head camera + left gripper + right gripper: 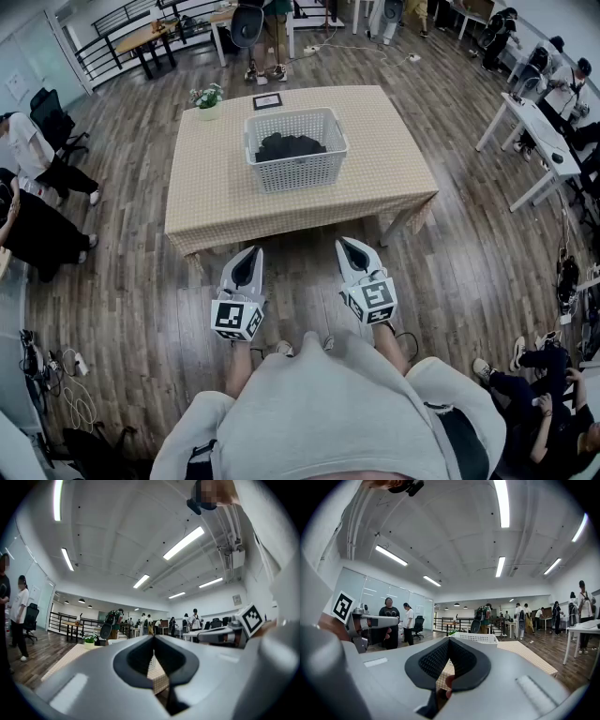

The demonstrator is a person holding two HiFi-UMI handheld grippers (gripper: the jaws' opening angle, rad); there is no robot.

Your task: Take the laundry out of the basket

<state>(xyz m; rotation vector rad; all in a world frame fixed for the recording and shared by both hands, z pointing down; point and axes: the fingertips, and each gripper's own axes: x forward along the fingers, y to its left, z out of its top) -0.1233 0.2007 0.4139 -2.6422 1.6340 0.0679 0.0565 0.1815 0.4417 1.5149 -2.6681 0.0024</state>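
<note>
Dark laundry (pixel 289 145) lay heaped in the white basket (pixel 300 174) on the far table (pixel 216 206), its separate pieces impossible to make out. Nearer, the left gripper (pixel 253 251) and right gripper (pixel 344 244) hung short of it, jaws pressed together, empty.

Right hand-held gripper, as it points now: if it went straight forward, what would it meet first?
Probably the white basket, which sits dead ahead of the right hand-held gripper on the table. Its height against the tabletop is unclear, so the table's near edge might come first.
</note>
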